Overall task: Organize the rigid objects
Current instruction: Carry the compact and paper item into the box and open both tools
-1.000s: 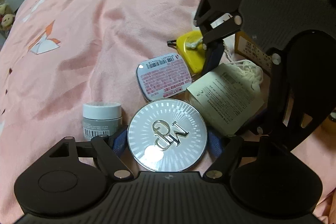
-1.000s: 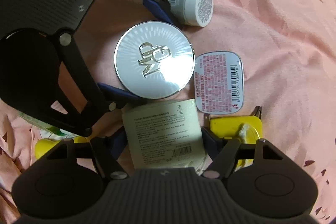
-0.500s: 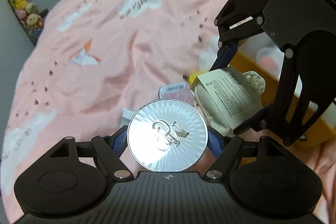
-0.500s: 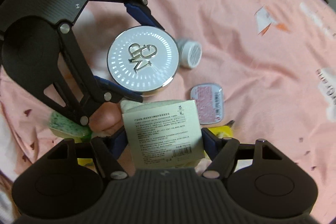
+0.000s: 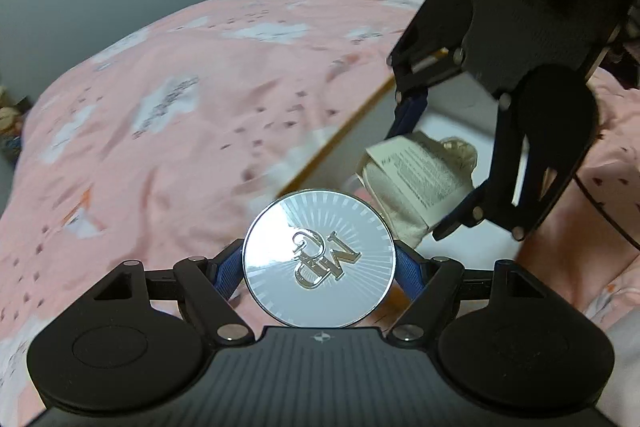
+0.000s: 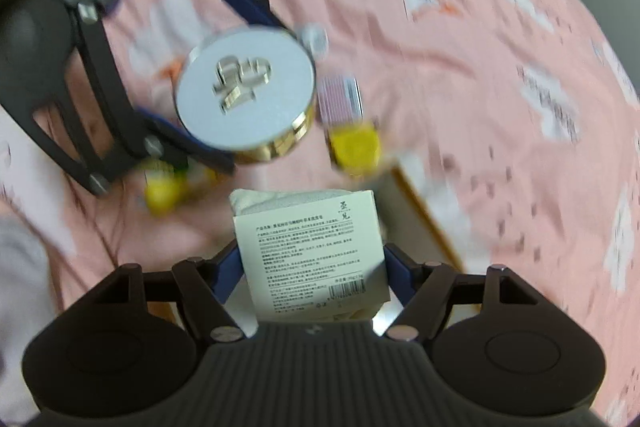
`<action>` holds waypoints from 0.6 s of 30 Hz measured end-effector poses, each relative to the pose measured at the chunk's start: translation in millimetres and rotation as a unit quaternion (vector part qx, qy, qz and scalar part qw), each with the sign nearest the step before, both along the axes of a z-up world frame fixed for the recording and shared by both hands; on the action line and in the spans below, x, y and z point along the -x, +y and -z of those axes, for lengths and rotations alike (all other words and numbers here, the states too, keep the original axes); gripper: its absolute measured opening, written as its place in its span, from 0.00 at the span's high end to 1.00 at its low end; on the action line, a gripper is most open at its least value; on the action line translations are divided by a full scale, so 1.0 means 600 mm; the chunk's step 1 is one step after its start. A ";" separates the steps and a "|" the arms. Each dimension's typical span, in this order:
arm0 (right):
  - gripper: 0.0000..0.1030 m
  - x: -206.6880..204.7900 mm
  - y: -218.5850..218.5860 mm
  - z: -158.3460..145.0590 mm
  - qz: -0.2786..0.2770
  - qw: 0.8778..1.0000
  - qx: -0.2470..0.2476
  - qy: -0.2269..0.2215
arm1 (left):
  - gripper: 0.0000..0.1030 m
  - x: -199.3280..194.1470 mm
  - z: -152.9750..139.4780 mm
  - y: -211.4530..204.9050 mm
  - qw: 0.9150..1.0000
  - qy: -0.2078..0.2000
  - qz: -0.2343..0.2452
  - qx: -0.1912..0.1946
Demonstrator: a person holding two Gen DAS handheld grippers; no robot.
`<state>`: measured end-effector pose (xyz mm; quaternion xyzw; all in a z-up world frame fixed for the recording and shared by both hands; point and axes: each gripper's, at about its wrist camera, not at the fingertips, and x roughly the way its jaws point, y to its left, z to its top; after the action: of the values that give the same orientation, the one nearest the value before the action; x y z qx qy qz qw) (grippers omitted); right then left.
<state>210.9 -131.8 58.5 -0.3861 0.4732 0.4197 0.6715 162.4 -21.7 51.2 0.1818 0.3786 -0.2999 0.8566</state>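
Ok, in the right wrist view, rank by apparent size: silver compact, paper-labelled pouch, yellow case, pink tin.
1. Silver compact and pouch: similar; pouch is nearer, so unsure.
2. Yellow case.
3. Pink tin, blurred and partly hidden.

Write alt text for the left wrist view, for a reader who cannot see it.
The left gripper clamps a round silver compact by its edges, lifted above a pink bedspread. To its right, the right gripper holds a cloth pouch with a printed label above a white, wood-edged box.
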 end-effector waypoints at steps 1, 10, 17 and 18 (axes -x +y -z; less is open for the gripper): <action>0.30 0.001 -0.015 0.011 0.006 1.000 0.008 0.005 | 0.15 -0.003 0.004 -0.012 1.000 0.000 0.008 -0.002; 0.29 -0.016 -0.035 0.132 -0.015 0.996 0.041 0.080 | 0.15 -0.041 0.046 -0.047 0.999 0.028 0.026 -0.012; 0.29 -0.030 -0.003 0.191 -0.088 0.986 0.047 0.134 | 0.15 -0.064 0.061 -0.049 0.999 0.046 0.021 -0.016; 0.29 -0.031 0.002 0.196 -0.093 0.985 0.044 0.137 | 0.15 -0.066 0.062 -0.049 0.999 0.047 0.022 -0.016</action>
<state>229.4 -130.3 -59.0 -0.3970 0.5405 0.5078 0.5407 202.1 -51.3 13.8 0.1895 0.4190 -0.3204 0.8282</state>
